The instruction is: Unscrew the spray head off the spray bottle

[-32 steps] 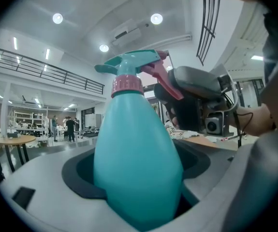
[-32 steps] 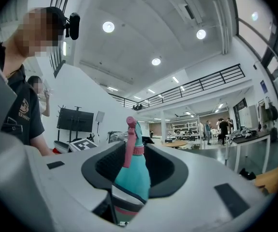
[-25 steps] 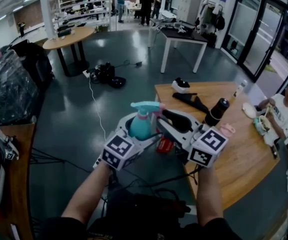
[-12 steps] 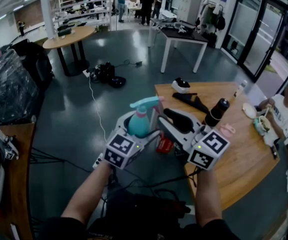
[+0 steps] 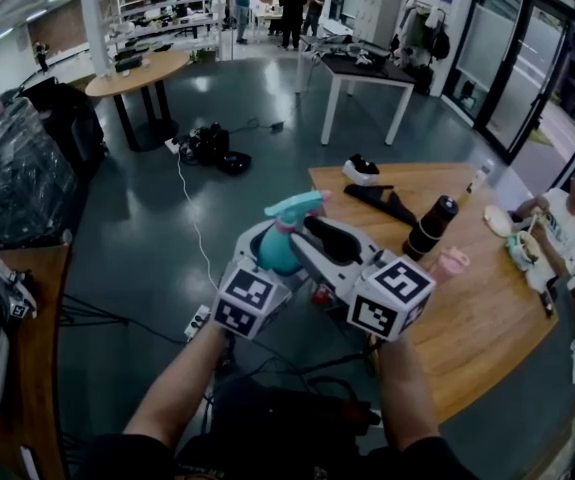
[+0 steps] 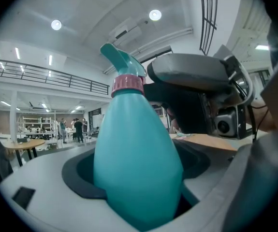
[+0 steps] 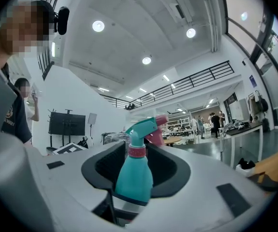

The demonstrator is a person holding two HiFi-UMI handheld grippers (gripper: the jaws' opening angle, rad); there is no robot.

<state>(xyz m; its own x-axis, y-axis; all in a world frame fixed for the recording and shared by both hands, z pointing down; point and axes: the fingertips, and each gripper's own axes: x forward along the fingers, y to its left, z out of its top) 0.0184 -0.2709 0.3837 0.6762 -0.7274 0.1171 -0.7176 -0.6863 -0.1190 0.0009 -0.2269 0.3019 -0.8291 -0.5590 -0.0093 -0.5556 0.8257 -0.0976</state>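
Left gripper (image 5: pixel 265 260) pinches the belly of the teal spray bottle (image 5: pixel 277 251) and holds it upright in the air, above the floor, just left of the wooden table (image 5: pixel 487 308). Right gripper (image 5: pixel 305 238) sits level on the bottle's right. Its jaws are spread wide around the pink collar (image 6: pixel 127 85) and the spray head (image 5: pixel 295 206), pads not pressing.
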